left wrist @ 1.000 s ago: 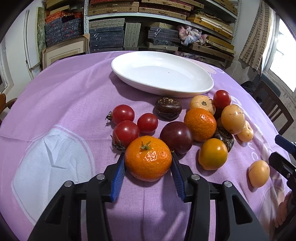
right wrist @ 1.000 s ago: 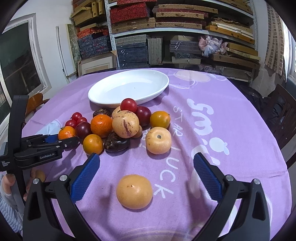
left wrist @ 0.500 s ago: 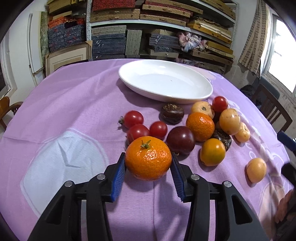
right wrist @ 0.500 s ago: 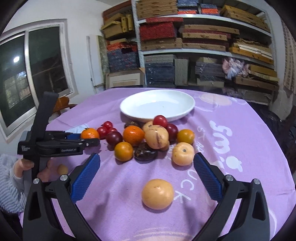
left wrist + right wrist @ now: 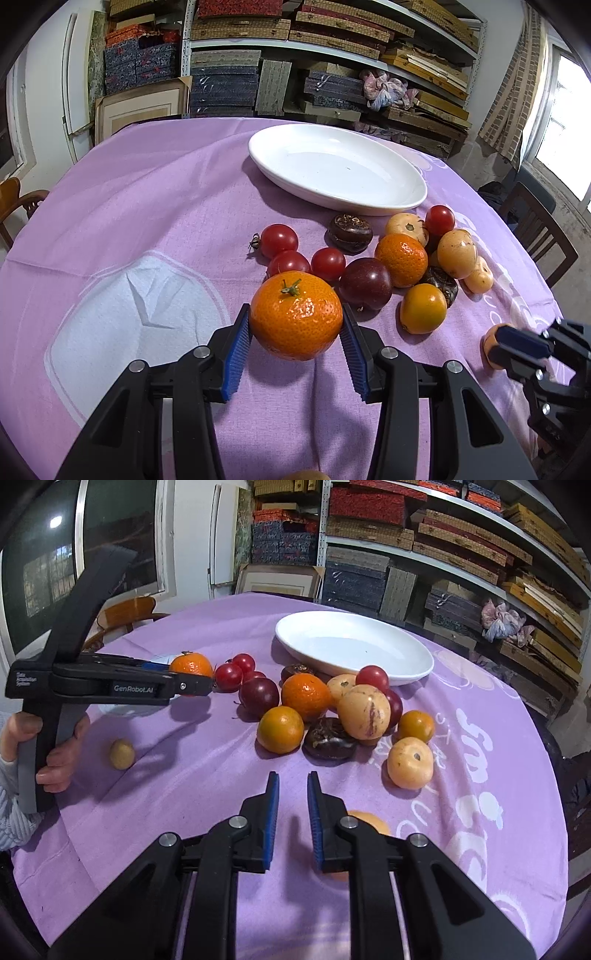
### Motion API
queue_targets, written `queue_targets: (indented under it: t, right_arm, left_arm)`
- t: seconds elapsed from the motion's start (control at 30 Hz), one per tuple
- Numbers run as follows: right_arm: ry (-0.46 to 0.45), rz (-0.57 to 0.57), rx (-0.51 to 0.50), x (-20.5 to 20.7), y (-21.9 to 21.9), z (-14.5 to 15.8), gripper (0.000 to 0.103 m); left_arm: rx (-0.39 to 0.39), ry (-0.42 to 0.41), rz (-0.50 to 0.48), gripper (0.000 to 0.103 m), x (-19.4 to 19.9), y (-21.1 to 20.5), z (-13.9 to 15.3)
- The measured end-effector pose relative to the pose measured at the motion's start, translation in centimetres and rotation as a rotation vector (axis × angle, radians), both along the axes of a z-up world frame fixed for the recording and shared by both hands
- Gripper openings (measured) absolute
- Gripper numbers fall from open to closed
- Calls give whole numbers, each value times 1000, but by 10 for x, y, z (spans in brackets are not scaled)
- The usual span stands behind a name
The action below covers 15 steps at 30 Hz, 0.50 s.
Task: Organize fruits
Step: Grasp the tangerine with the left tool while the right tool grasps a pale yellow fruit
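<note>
My left gripper (image 5: 295, 308) is shut on an orange mandarin (image 5: 295, 328) with a green stem, held just above the purple cloth; its shadow lies beneath. The right wrist view shows that mandarin (image 5: 192, 664) at the left. An empty white oval plate (image 5: 369, 208) sits at the back. A heap of fruit (image 5: 402, 258) lies between them: cherry tomatoes, a plum, oranges, yellow and dark brown fruits. My right gripper (image 5: 292, 779) has its jaws closed to a narrow gap with nothing between them. A yellow fruit (image 5: 373, 823) lies partly hidden behind its right finger.
A small tan fruit (image 5: 121, 754) lies alone near a person's hand (image 5: 55, 753) that holds the left gripper's handle. Wooden chairs (image 5: 535, 229) stand at the table's sides. Shelves stacked with boxes fill the wall behind.
My right gripper's jaws went from wide open to nearly together, and it swung left, so the yellow fruit now lies behind its right finger. The left gripper keeps the mandarin, slightly raised.
</note>
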State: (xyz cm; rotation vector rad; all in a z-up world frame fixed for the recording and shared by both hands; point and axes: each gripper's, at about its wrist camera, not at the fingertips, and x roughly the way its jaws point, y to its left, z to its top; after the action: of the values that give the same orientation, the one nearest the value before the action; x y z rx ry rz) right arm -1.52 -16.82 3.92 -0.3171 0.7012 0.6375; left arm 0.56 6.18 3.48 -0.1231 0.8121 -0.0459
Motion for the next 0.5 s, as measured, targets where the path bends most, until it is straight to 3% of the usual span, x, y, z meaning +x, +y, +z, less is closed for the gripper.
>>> queue_targets:
  t: [0.07,0.13,0.2,0.23,0.3,0.5]
  right_arm:
    - [-3,-21,-44,9,3,-1,18]
    - [18,-38,-36,8,-11,-3,29]
    - [-4,-70,-26,-3,-28,-4,60]
    - [-6,-95,-29,-9,-38,-5,66]
    - [3,-115,-13,-14,-50,-5,71]
    - [-8,-129,-30,-5,-50,-13,68]
  left_arm:
    - [-2,5,0,47,0,1,-1]
    - [-4,14,-4,47,0,0,-2]
    - [-14,21,-15,47,1,-1,-3]
    - [-15,23,-23,47,1,-3,-3]
    - [-4,21,-33,47,0,-7,-3]
    - [21,7,-34,47,-2,-12,-4]
